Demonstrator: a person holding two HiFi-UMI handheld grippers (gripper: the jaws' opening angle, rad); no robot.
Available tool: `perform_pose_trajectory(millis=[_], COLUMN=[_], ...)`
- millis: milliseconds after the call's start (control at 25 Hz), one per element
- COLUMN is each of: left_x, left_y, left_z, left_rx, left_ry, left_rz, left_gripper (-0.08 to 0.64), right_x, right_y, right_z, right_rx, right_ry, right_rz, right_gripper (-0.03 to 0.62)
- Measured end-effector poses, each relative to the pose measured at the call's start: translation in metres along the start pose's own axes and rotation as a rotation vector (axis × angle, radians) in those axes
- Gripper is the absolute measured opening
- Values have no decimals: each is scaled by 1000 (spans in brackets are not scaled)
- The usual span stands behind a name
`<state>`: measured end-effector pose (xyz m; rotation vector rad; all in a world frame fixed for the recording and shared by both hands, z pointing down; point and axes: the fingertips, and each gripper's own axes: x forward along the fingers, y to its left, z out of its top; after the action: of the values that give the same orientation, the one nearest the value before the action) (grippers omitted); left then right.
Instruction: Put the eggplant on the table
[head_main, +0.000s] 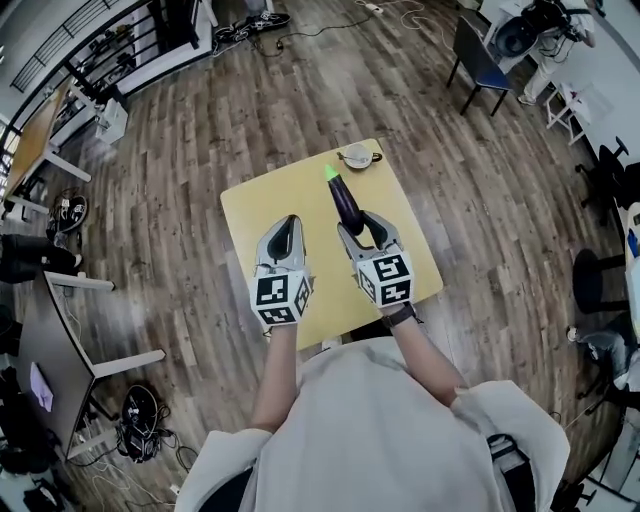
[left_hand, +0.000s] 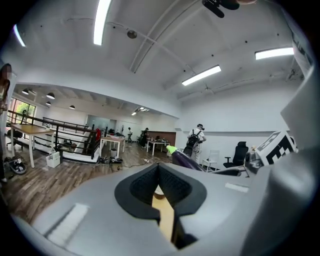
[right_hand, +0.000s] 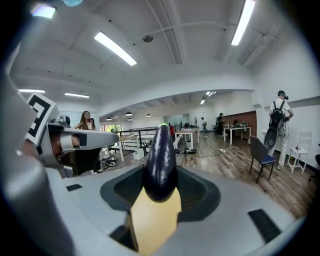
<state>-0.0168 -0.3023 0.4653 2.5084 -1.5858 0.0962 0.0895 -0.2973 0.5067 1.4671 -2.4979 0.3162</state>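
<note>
- Head view: small yellow table (head_main: 252, 205) on a wood floor, with both grippers over its near half.
- The right gripper (head_main: 358, 226) is clamped on the dark purple eggplant (head_main: 345, 200). The butt end sits between the jaws and the green cap points away, toward the far edge.
- The eggplant is over the middle of the tabletop. I can't tell whether it touches the surface.
- The left gripper (head_main: 287, 226) is just beside the right one and roughly parallel to it. Its jaws are together and hold nothing.
- A small round grey object (head_main: 357, 156) sits at the far corner of the table, apart from the eggplant tip.
- A dark chair (head_main: 478, 55) stands well beyond the table, upper right.
- Left gripper view: the left gripper's (left_hand: 159, 174) pads meet at the tips with nothing between them. Only a thin strip of yellow tabletop (left_hand: 164, 212) shows through the slit below.
- The eggplant (left_hand: 185, 159) shows to the right, green end forward. The right gripper's marker cube (left_hand: 277, 149) is at the right edge.
- Right gripper view: the eggplant (right_hand: 160, 165) runs straight out along the jaw line, with the right gripper's (right_hand: 161, 191) pads against both of its sides.
- The yellow tabletop (right_hand: 152, 222) shows under the butt end, and the left gripper (right_hand: 50, 132) is at the left.
</note>
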Motion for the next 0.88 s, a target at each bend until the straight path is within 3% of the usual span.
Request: perform_pose_trajectory(millis=[320, 880], left_x=[43, 90], left_y=[10, 38], left_z=[-17, -64], left_rx=[-39, -84], left_ry=[49, 125], left_rz=[43, 101], left_gripper=[9, 9], right_x=[53, 123], right_y=[-28, -41], right_z=[-44, -106], right_rx=[-15, 65], right_ry=[167, 312], right_rz=[54, 149], right_gripper=[206, 206])
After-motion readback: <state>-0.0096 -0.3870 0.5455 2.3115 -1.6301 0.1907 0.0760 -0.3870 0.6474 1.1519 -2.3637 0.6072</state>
